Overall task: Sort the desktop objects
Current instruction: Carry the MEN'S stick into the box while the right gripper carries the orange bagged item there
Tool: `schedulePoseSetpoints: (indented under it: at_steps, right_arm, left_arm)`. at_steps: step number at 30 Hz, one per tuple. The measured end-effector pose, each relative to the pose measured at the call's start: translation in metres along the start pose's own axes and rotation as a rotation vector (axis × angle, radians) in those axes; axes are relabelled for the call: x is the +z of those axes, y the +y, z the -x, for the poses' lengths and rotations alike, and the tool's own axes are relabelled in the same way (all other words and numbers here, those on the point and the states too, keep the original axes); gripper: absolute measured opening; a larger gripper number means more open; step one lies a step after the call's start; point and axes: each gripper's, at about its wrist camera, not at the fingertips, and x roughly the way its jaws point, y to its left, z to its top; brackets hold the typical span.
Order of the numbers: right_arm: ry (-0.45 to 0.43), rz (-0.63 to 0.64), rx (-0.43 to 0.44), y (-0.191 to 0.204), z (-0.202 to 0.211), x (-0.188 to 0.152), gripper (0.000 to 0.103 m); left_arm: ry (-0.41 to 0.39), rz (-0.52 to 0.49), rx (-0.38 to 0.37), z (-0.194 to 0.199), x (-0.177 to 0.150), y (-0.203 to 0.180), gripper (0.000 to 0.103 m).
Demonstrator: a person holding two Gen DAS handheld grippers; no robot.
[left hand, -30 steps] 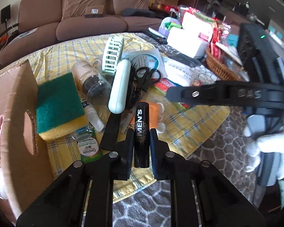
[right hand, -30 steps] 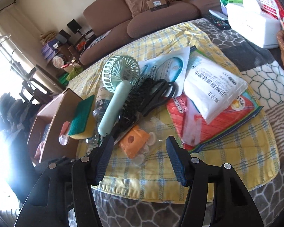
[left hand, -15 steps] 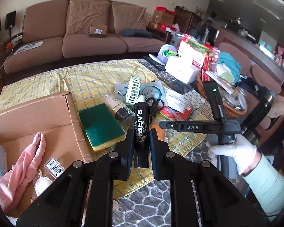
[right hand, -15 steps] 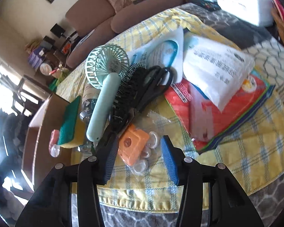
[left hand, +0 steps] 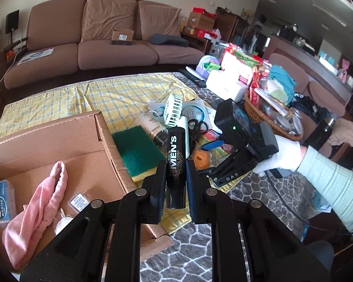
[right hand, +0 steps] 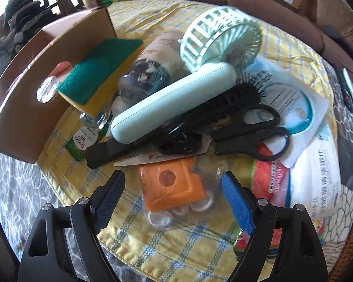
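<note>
We are carrying the black tube [left hand: 175, 162], clenched upright in the left claw [left hand: 175, 183], toward the box [left hand: 58, 145] on the left, while lowering the right claw [right hand: 174, 199], its jaws spread, squarely astride the orange pack [right hand: 171, 183] near the scissors [right hand: 247, 131].

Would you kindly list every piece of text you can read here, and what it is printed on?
"MEN'S": black tube clamped in the left gripper.
"DAS": black right gripper.
"Centrum": green-labelled bottle.
Chinese print on the white packet and round-graphic leaflet: too blurred.
</note>
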Motion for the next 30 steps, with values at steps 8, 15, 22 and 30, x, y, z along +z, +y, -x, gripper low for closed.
schedulePoseSetpoints:
  at_steps: [8, 15, 22, 30]
  right_arm:
    - [-0.046, -0.046, -0.017, 0.000, 0.011, -0.013, 0.053]
    - [-0.060, -0.128, 0.002, 0.018, 0.049, -0.045, 0.051]
    - [-0.149, -0.121, -0.055, 0.054, 0.118, -0.015, 0.051]
    - [-0.345, -0.077, 0.113, 0.135, 0.167, 0.071, 0.051]
  left_arm:
    - [-0.008, 0.038, 0.045, 0.017, -0.002, 0.033, 0.015]
    - [0.016, 0.037, 0.096, 0.039, -0.013, 0.062, 0.015]
    - [0.084, 0.044, 0.126, 0.050, -0.017, 0.094, 0.015]
    - [0.132, 0.035, 0.184, 0.046, -0.006, 0.130, 0.015]
